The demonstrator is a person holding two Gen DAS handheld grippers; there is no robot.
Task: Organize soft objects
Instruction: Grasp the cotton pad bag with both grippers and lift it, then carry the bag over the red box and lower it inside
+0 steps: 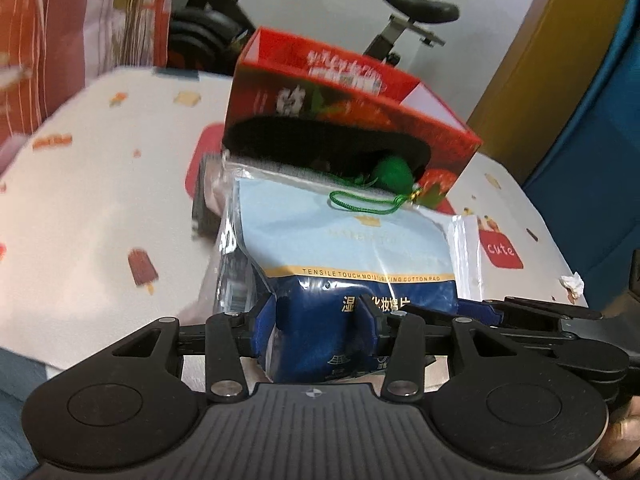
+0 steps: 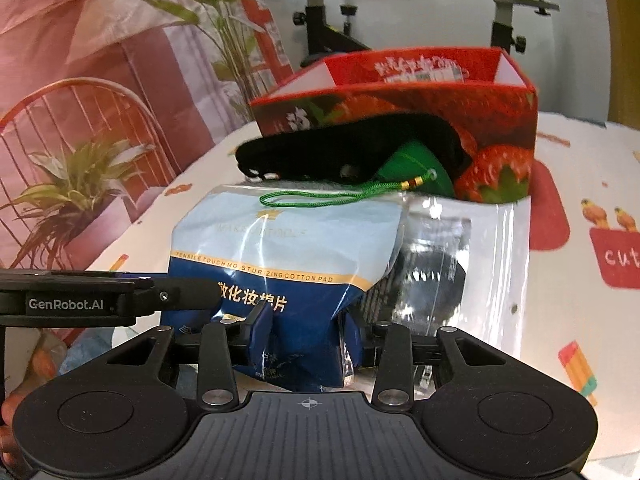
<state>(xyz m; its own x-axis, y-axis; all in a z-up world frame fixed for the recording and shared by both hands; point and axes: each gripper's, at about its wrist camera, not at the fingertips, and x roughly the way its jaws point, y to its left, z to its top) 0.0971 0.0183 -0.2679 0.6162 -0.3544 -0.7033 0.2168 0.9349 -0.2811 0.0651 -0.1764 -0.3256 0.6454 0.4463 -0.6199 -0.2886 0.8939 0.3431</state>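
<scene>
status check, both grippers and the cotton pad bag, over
Left gripper and right gripper both shut on cotton pad bag. Black fabric and green charm lie between bag and red strawberry box.

exercise bike [image 2: 508, 8], printed tablecloth [image 1: 100, 184], curtain [image 2: 80, 60]

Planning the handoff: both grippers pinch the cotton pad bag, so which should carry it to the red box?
Probably right. The right gripper pinches the cotton pad bag centrally, and its view shows the red box opening. The left gripper also grips it.
</scene>
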